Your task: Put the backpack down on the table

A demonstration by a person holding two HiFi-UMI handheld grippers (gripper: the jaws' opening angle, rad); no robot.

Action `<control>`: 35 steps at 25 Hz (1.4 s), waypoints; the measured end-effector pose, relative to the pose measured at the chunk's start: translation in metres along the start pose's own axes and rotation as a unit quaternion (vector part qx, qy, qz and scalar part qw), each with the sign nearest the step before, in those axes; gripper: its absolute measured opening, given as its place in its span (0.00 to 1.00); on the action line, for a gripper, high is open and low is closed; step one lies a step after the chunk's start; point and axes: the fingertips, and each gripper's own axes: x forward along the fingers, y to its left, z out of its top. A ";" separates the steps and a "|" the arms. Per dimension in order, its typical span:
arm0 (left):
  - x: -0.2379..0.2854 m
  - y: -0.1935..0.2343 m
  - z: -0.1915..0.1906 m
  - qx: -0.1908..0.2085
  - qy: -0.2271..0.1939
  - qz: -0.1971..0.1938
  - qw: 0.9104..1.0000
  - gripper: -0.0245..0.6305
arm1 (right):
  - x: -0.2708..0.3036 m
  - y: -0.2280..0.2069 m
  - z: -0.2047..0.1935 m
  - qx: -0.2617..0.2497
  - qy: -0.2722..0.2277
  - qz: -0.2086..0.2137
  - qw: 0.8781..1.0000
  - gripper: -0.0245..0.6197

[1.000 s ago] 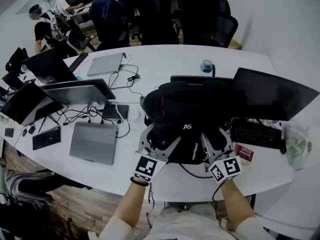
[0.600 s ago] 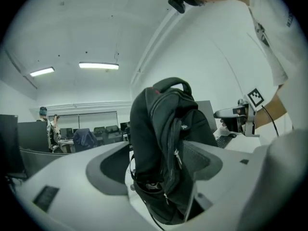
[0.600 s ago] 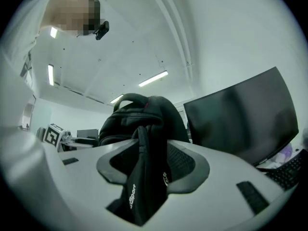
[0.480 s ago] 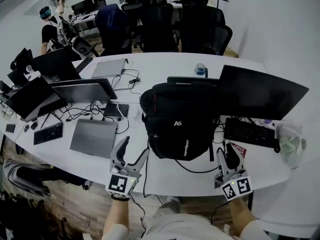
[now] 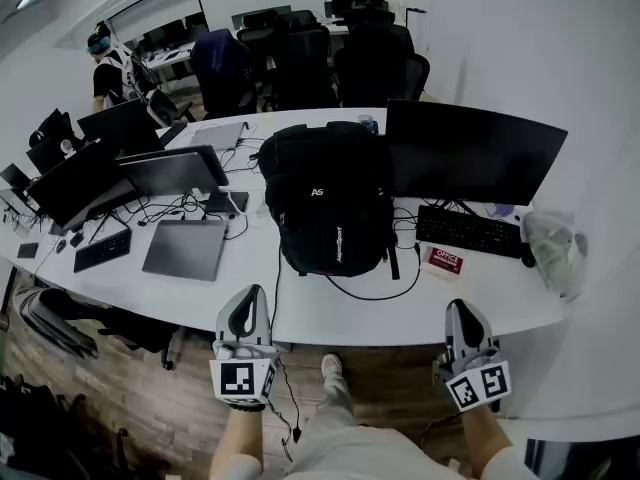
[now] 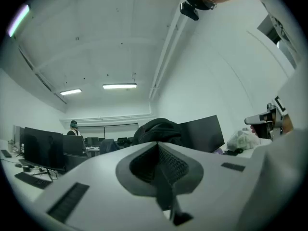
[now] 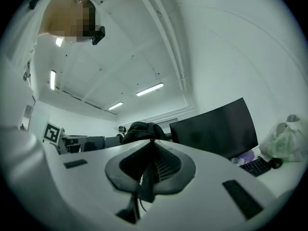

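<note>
Resting on the white curved desk [image 5: 330,318], the black fabric backpack [image 5: 325,208] sits about midway along it, set back from the near edge. A closed grey laptop [image 5: 185,248] lies to its left, and a black keyboard [image 5: 468,233] and a wide black monitor [image 5: 470,153] are to its right. I read the put-down as finished: nothing holds the pack, and its whole underside looks to be borne by the desk.

My left hand-held gripper [image 5: 248,303] and right hand-held gripper [image 5: 462,313] both hang beyond the near edge, well apart from the pack. Their jaws have just been closing. The left pair meets fully and the right pair looks together too, with nothing between either pair.

To round this step off well, I would hold both tools outside the near edge. That way no jaw catches the thin black cable [image 5: 365,296] that loops toward that edge in front of the pack. I would also watch the pack a moment for a slump toward the keyboard, since it looks soft; that is only my guess.
</note>
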 end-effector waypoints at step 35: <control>-0.321 -0.023 0.073 -0.065 -0.024 -0.084 0.994 0.05 | -0.264 0.212 0.033 0.005 0.013 -0.037 0.999 0.07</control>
